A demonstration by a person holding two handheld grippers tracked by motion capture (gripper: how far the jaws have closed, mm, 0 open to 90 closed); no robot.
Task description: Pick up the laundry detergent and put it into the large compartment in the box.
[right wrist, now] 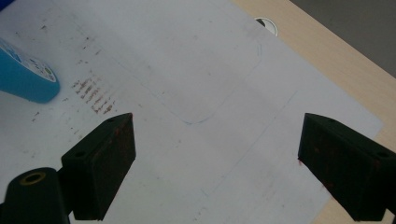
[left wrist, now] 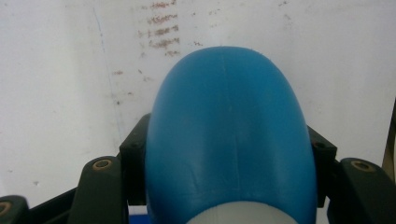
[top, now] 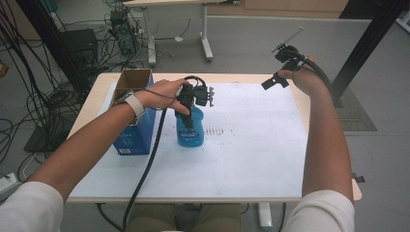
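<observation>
From above I count one blue bottle (top: 189, 129) standing upright on the tabletop (top: 251, 159), my left gripper (top: 189, 107) clamped on its upper part, one blue carton (top: 133, 128) just beside it. My right gripper (top: 285, 65) hangs well apart. In my left gripper view the bottle (left wrist: 229, 135) sits squeezed between both jaws. In my right gripper view my jaws stand wide, bottle (right wrist: 25, 74) far off.
</observation>
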